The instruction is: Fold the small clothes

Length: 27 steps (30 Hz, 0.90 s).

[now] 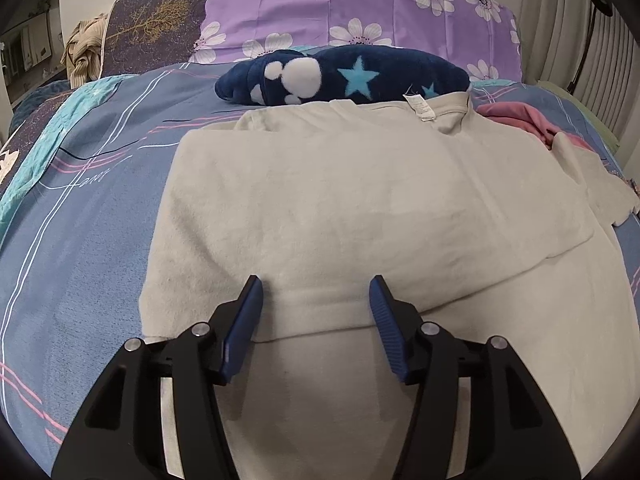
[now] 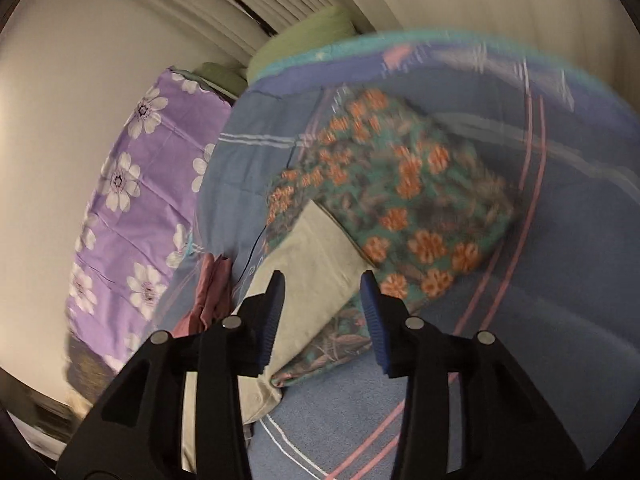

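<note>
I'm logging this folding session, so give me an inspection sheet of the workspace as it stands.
Surface: bed with a blue striped sheet.
Job's things: cream garment spread flat, part folded; floral garment folded on the sheet; pink garment crumpled.
Clutter: navy star blanket, purple flowered pillow.
Grippers: left tongs open above the cream garment; right tongs open, holding nothing.
Cables: nothing seen.
Surroundings: pale wall; right view blurred.

Both wrist views look steeply down, close, sharing the bedspread [image 1: 80, 220] (right tilted).
</note>
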Each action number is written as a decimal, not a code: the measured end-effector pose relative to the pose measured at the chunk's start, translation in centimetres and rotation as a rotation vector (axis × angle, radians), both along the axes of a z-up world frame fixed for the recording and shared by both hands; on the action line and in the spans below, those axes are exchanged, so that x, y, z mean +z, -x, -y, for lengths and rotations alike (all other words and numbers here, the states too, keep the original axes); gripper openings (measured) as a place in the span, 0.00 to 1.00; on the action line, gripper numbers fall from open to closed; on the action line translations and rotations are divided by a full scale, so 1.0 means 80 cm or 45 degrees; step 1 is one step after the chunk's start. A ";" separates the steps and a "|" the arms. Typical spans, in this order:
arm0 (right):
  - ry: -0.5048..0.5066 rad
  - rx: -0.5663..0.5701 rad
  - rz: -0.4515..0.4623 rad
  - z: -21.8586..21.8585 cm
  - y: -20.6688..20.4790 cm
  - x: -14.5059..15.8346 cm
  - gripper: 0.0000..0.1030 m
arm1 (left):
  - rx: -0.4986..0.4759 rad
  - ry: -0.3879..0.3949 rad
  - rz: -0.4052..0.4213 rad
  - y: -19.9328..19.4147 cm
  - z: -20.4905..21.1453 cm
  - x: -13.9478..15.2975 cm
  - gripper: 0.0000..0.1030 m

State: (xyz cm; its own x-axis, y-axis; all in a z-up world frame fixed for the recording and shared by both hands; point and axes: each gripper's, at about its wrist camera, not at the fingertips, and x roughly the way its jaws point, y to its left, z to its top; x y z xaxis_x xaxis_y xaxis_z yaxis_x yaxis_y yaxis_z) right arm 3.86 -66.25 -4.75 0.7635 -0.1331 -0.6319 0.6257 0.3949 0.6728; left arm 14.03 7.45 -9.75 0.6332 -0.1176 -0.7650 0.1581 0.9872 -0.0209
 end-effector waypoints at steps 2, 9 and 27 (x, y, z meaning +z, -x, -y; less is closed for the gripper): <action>-0.043 -0.013 -0.011 0.002 -0.004 -0.018 0.42 | 0.000 0.000 0.001 0.000 0.000 0.000 0.56; 0.075 -0.030 -0.015 -0.011 -0.022 -0.006 0.08 | -0.005 0.020 0.002 0.001 -0.002 0.000 0.57; 0.319 1.408 0.333 -0.539 -0.153 0.064 0.04 | -0.015 0.071 0.011 0.002 -0.005 0.006 0.60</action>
